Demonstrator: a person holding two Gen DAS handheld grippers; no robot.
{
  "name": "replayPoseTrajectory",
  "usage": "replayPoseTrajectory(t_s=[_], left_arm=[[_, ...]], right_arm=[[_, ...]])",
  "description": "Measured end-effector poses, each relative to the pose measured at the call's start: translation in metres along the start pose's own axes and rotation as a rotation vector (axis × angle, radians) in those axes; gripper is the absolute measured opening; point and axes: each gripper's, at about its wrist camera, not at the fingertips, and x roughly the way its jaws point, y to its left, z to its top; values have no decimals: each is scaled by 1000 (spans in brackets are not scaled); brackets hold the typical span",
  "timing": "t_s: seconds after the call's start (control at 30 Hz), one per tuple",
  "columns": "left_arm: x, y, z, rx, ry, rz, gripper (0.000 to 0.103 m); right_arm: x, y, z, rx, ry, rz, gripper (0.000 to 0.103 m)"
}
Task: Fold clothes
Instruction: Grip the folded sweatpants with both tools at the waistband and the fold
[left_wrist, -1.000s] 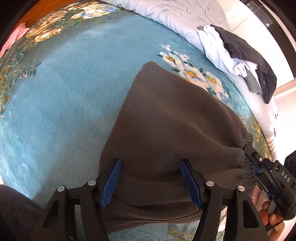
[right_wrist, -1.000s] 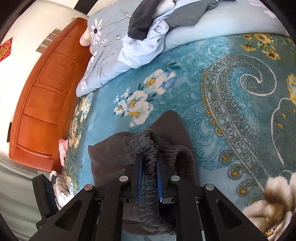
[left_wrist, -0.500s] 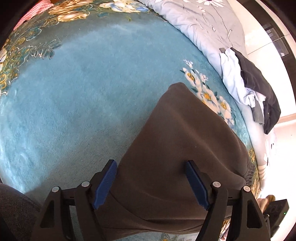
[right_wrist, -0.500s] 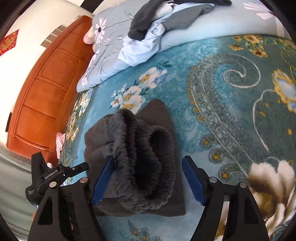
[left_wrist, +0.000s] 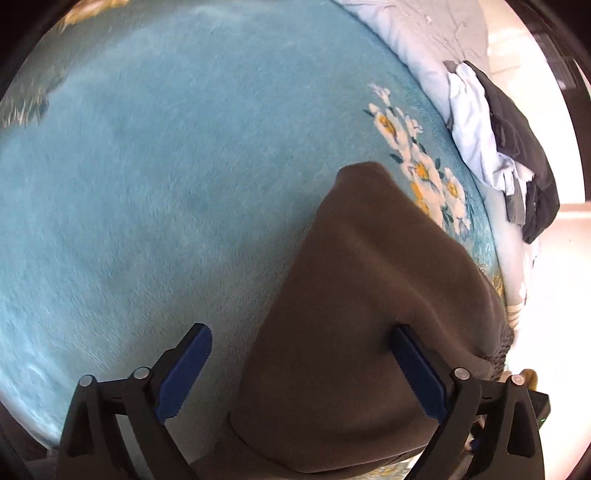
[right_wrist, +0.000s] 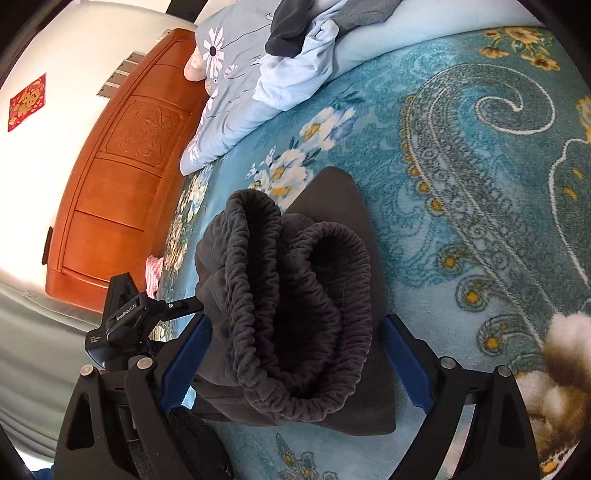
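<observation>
A folded dark grey pair of sweatpants (left_wrist: 369, 314) lies on a teal floral blanket (left_wrist: 166, 166). In the right wrist view its elastic waistband (right_wrist: 295, 295) is bunched up facing me. My left gripper (left_wrist: 301, 373) is open, its right finger over the folded pants and its left finger over bare blanket. My right gripper (right_wrist: 295, 365) is open, with its fingers on either side of the waistband and not pinching it. The left gripper (right_wrist: 129, 321) shows at the left of the right wrist view, beside the pants.
A pile of light blue and dark clothes (left_wrist: 498, 140) lies on a pale blue duvet (right_wrist: 229, 110) beyond the pants. An orange wooden headboard (right_wrist: 122, 177) stands at the far left. A pink cloth (right_wrist: 153, 269) lies near it.
My right gripper opened and let go of the waistband, then backed off slightly. My left gripper shifted left, so the pants now sit under its right side.
</observation>
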Motion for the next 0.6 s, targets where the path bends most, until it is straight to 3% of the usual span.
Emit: replayPoseTrajectory(t_s=[0.07,0.23,0.4,0.5,0.6], left_arm=[[2,6,-1,-41,8,-34,103],[-4,-7,-5,16,-30,2,103],[-2,-19,-7,67,13,-56,103],[2,-43,-12,222,0,68,103],[-1,-45,-12,221,-24,78,102]], right_arm=[[6,-3,2,0,8,-6,93],[19,-18,9,89,35,28,98],[32,-9,15,90,45,13,100],[39,-2,16,67,51,-18,100],[38,4,14,56,48,-36,98]])
